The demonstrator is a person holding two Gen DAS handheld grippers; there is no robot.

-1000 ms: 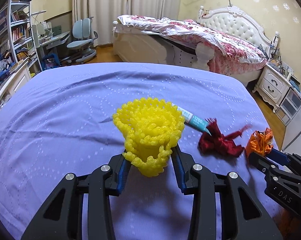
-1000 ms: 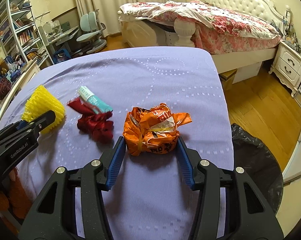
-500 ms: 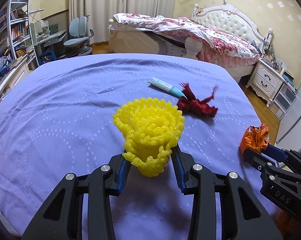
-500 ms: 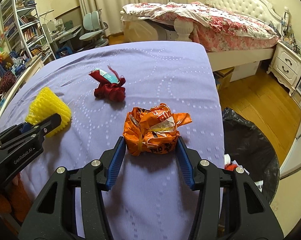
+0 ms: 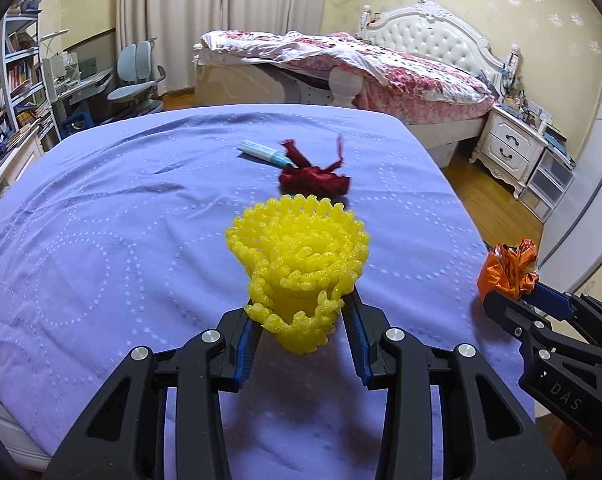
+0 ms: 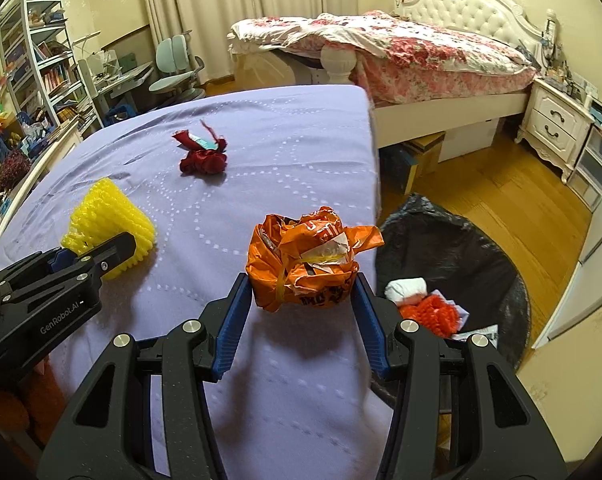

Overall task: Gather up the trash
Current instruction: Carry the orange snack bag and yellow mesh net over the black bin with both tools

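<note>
Both grippers are loaded over the purple bedspread point(image 5: 101, 240). The left gripper point(image 5: 301, 332) has its blue pads pinching the narrow end of a yellow foam fruit net point(image 5: 301, 264), which flares out wide above the jaws and is lifted clear of the cloth, with its shadow falling below. From the right wrist view the same net point(image 6: 109, 220) shows at the left, clamped in the left gripper point(image 6: 97, 256).

The right gripper point(image 6: 303, 304) is squeezing a crumpled orange snack wrapper point(image 6: 305, 264) between its ribbed blue pads, one pad against each side of the wad. It hangs near the right edge of the bed, just beside the black-lined trash bin point(image 6: 461, 248) on the wooden floor. Inside that bin lie a white wad point(image 6: 407, 290) and a fuzzy orange-red piece point(image 6: 433, 314). In the left wrist view the wrapper point(image 5: 509, 266) sits at the tip of the right gripper point(image 5: 513, 296), out past the bed's right edge.

Left on the bedspread, a crumpled dark red scrap point(image 5: 313, 178) lies mid-bed, with a white and teal tube point(image 5: 261, 151) touching its far side. In the right view the scrap point(image 6: 203, 162) partly covers the tube point(image 6: 201, 143). Behind, a floral-covered bed point(image 6: 401, 48) and a white nightstand point(image 6: 553, 124) stand against the wall.
</note>
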